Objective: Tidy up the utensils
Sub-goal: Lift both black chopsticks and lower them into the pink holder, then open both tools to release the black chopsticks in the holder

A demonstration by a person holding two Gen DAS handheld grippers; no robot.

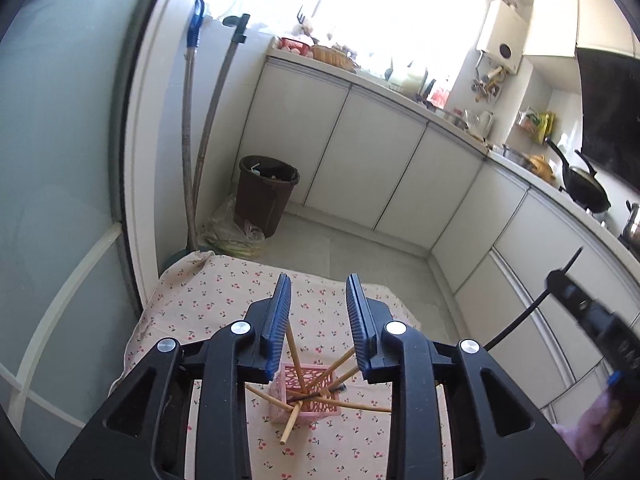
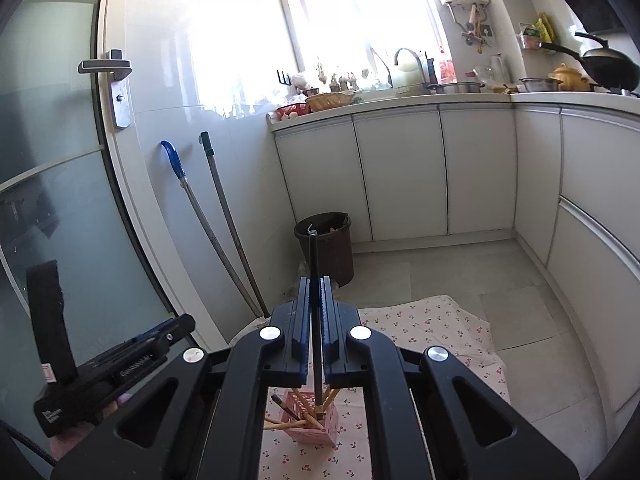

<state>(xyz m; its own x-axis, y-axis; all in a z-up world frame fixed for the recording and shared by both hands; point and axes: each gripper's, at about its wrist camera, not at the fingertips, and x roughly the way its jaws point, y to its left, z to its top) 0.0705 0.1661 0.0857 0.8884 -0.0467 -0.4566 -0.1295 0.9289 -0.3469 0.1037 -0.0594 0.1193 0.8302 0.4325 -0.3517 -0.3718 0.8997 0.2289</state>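
Note:
A pink perforated holder (image 1: 308, 400) stands on the cherry-print tablecloth (image 1: 224, 300) and holds several wooden chopsticks (image 1: 294, 350) leaning outward. My left gripper (image 1: 319, 292) is open and empty, above the holder. My right gripper (image 2: 317, 292) is shut on a black chopstick (image 2: 313, 256) held upright, its lower tip over the pink holder (image 2: 312, 420). The other gripper shows at the edge of each view.
A brown waste bin (image 1: 266, 192) stands on the floor beyond the table, beside two leaning mop handles (image 1: 200, 140). White cabinets (image 1: 380, 168) with a cluttered counter run along the back and right. A glass door (image 2: 52, 200) is at left.

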